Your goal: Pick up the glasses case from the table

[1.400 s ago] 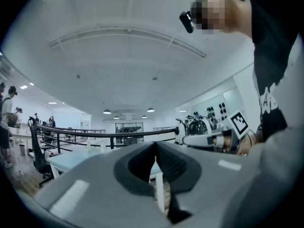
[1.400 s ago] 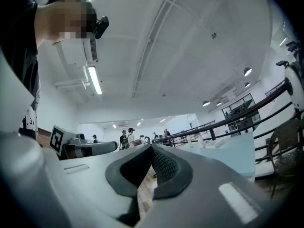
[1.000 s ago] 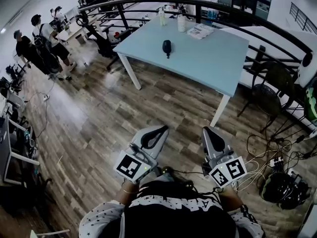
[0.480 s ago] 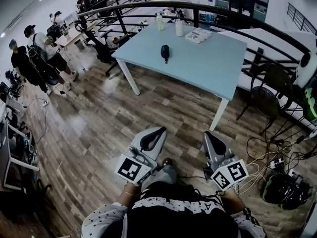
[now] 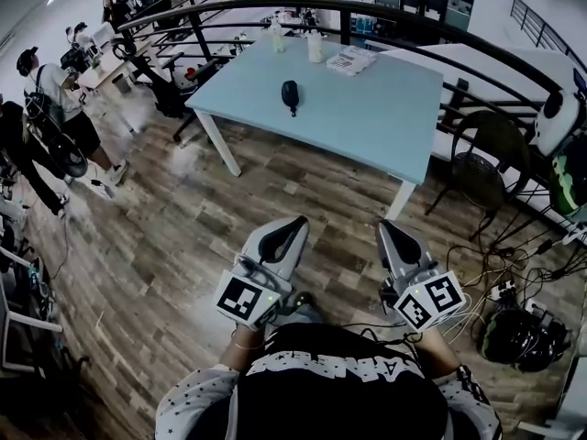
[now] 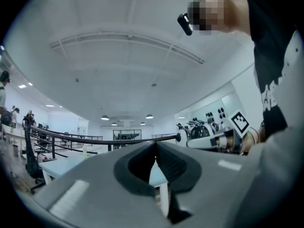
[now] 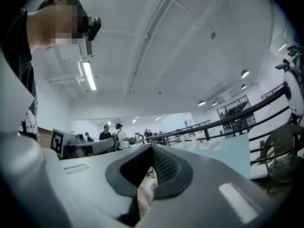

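Note:
The glasses case (image 5: pixel 290 93), a small dark oval, lies on the light blue table (image 5: pixel 367 117), toward its far left part. Both grippers are held level over the wooden floor, well short of the table's near edge. My left gripper (image 5: pixel 295 224) is shut with nothing in it. My right gripper (image 5: pixel 386 228) is shut and empty too. In the left gripper view the jaws (image 6: pixel 155 147) meet at their tips, with the table (image 6: pixel 57 164) ahead at the left. In the right gripper view the gripper (image 7: pixel 151 149) is likewise closed, and the table (image 7: pixel 223 153) stretches ahead at the right.
Two bottles (image 5: pixel 315 46) and a stack of papers (image 5: pixel 351 60) stand at the table's far end. A curved black railing (image 5: pixel 440 21) runs behind it. A dark chair (image 5: pixel 481 168), cables and a bag (image 5: pixel 523 337) are at the right. People (image 5: pixel 50 99) stand far left.
The person has stepped toward the table, so the table and the case sit lower and further left in the head view. Both grippers stay shut and side by side.

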Action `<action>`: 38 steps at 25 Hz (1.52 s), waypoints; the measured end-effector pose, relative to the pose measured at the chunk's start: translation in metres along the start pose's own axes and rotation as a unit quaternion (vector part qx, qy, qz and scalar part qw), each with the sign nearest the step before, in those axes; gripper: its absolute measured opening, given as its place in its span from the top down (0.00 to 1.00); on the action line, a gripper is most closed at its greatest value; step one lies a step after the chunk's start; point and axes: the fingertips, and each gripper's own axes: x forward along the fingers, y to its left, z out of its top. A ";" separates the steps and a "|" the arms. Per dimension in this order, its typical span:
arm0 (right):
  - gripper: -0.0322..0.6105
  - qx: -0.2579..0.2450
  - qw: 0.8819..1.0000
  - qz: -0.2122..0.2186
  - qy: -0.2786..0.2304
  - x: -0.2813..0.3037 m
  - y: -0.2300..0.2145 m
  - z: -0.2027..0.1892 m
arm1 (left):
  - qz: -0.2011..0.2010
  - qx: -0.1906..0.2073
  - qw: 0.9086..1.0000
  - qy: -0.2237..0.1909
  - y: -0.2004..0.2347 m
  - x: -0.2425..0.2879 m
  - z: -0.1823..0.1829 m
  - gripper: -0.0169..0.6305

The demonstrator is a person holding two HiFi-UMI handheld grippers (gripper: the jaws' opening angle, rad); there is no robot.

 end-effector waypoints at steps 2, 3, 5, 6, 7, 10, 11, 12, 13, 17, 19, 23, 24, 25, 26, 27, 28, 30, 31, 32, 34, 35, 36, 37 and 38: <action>0.94 0.003 1.000 -0.003 0.006 0.019 -0.003 -0.002 | 0.002 0.000 1.000 0.002 0.018 0.004 -0.003 0.97; 0.94 0.006 1.000 -0.004 0.009 0.029 -0.005 -0.004 | 0.005 -0.001 1.000 0.003 0.027 0.005 -0.005 0.97; 0.94 0.011 1.000 -0.003 0.015 0.047 -0.007 -0.009 | 0.014 -0.004 1.000 0.007 0.047 0.006 -0.009 0.97; 0.94 0.012 1.000 -0.002 0.018 0.056 -0.008 -0.011 | 0.018 -0.005 1.000 0.008 0.057 0.006 -0.012 0.97; 0.94 0.012 1.000 -0.002 0.020 0.064 -0.009 -0.013 | 0.022 -0.006 1.000 0.009 0.066 0.006 -0.014 0.97; 0.94 0.011 1.000 -0.003 0.025 0.091 -0.011 -0.016 | 0.029 -0.007 0.999 0.014 0.090 0.007 -0.020 0.97; 0.94 0.011 1.000 -0.001 0.025 0.100 -0.012 -0.018 | 0.029 -0.010 0.999 0.016 0.097 0.008 -0.022 0.97; 0.94 0.012 1.000 0.000 0.027 0.110 -0.012 -0.019 | 0.030 -0.012 0.999 0.017 0.105 0.010 -0.024 0.97; 0.94 0.012 0.999 0.002 0.030 0.120 -0.011 -0.021 | 0.032 -0.012 0.999 0.018 0.114 0.011 -0.025 0.97; 0.94 0.012 0.999 0.007 0.036 0.154 -0.008 -0.027 | 0.037 -0.010 0.999 0.021 0.148 0.015 -0.031 0.97; 0.94 0.011 0.999 0.004 0.038 0.167 -0.008 -0.029 | 0.036 -0.012 0.999 0.019 0.162 0.018 -0.032 0.97; 0.94 0.011 0.999 -0.004 0.042 0.191 -0.010 -0.036 | 0.031 -0.015 0.999 0.021 0.186 0.024 -0.038 0.97; 0.94 0.011 0.999 -0.006 0.044 0.198 -0.010 -0.038 | 0.030 -0.015 0.999 0.022 0.193 0.024 -0.040 0.97; 0.94 0.011 0.999 -0.009 0.046 0.204 -0.010 -0.039 | 0.030 -0.016 0.999 0.023 0.200 0.024 -0.041 0.97; 0.94 0.011 0.999 -0.010 0.046 0.210 -0.009 -0.039 | 0.030 -0.016 0.999 0.023 0.207 0.024 -0.042 0.97; 0.94 0.012 0.999 -0.012 0.046 0.215 -0.008 -0.040 | 0.029 -0.017 0.999 0.023 0.213 0.024 -0.042 0.97; 0.94 0.012 0.999 -0.014 0.046 0.220 -0.007 -0.041 | 0.029 -0.016 0.999 0.024 0.219 0.023 -0.042 0.97; 0.93 0.012 0.999 -0.017 0.049 0.227 -0.004 -0.042 | 0.028 -0.009 0.999 0.024 0.229 0.023 -0.040 0.97; 0.93 0.012 0.998 -0.019 0.051 0.231 -0.003 -0.043 | 0.028 -0.005 0.999 0.025 0.234 0.023 -0.040 0.97; 0.93 0.011 0.998 -0.020 0.052 0.235 -0.002 -0.044 | 0.027 -0.003 0.999 0.025 0.239 0.022 -0.041 0.97; 0.93 0.010 0.998 -0.021 0.057 0.242 0.002 -0.046 | 0.027 -0.005 0.999 0.027 0.247 0.020 -0.043 0.97; 0.93 0.008 0.998 -0.022 0.060 0.245 0.003 -0.047 | 0.027 -0.009 0.999 0.027 0.251 0.019 -0.044 0.97; 0.93 0.008 0.998 -0.023 0.061 0.247 0.004 -0.048 | 0.025 -0.014 0.999 0.025 0.253 0.019 -0.045 0.97; 0.93 0.008 0.998 -0.024 0.062 0.249 0.005 -0.049 | 0.025 -0.018 0.999 0.024 0.255 0.019 -0.046 0.97; 0.93 0.009 0.998 -0.024 0.063 0.250 0.005 -0.050 | 0.026 -0.017 0.999 0.026 0.257 0.019 -0.048 0.97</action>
